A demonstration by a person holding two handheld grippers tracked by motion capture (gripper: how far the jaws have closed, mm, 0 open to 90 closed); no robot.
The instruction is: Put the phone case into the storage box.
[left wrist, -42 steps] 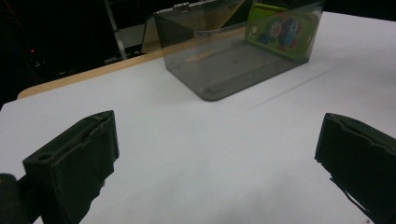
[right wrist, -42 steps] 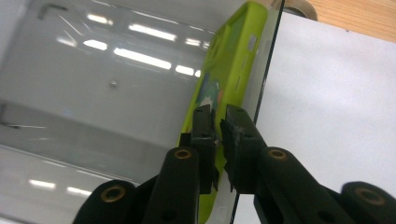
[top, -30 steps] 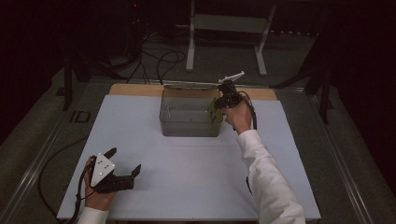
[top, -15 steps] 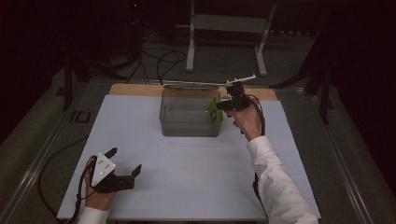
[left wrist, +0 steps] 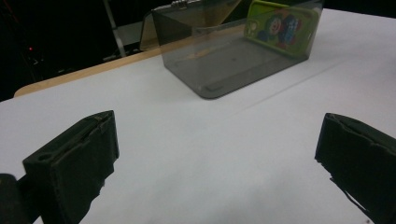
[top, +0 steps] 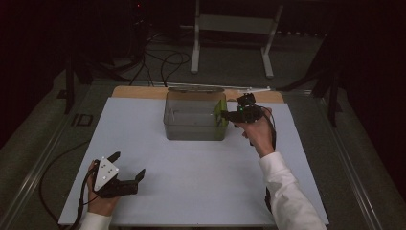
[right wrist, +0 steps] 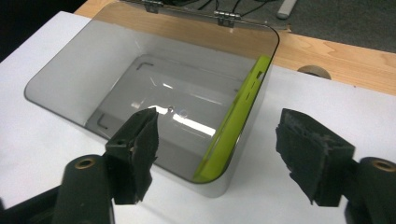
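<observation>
Green phone case placed upright inside translucent grey box; right gripper jaws just opened, empty, retreat due; left gripper released

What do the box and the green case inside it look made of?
Box: looks like smoky clear plastic, glossy; the floor shows through its walls, and glare sits on the bottom. Green case: seemingly moulded plastic or rubber, smooth lime finish with cut-outs; a printed cartoon shows in the left gripper view.

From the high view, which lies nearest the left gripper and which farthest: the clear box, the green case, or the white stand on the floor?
1. Clear box, mid-table, up and right of the left gripper.
2. Green case, upright against the box's right wall.
3. White stand, on the floor beyond the table.
</observation>
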